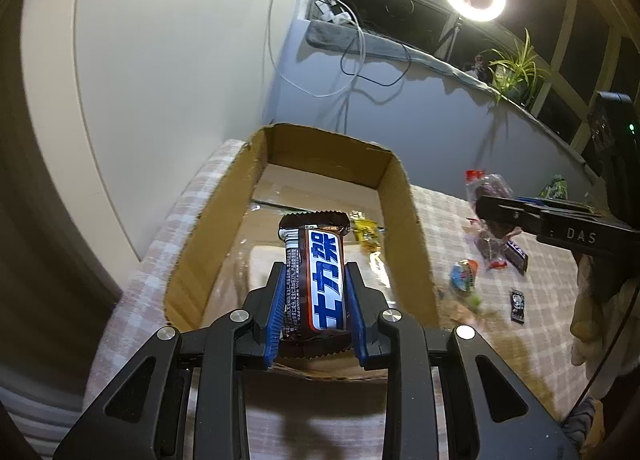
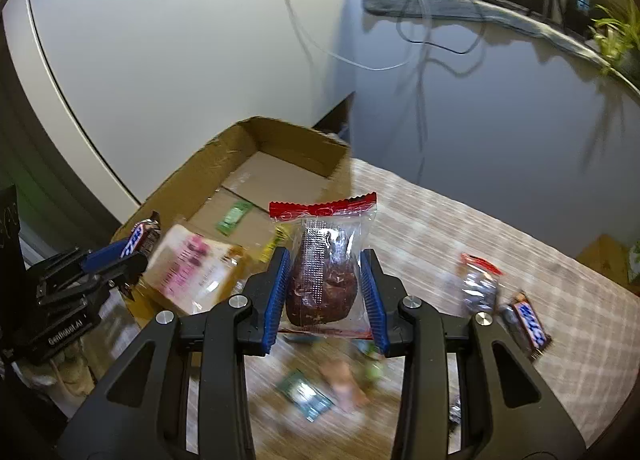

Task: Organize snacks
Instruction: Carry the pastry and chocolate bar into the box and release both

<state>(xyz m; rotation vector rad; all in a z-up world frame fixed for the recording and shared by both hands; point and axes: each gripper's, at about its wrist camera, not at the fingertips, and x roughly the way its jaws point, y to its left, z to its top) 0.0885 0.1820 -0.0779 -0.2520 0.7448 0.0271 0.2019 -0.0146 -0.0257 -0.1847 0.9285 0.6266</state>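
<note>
Left gripper: clamps brown-and-blue chocolate bar above open brown cardboard box. Right gripper: pinches clear red-topped cake packet. Carry past the box's rim before releasing.

Left gripper clamping a chocolate bar

The bar hangs above the cardboard box; loose snacks lie right of the box on checked cloth.
</note>
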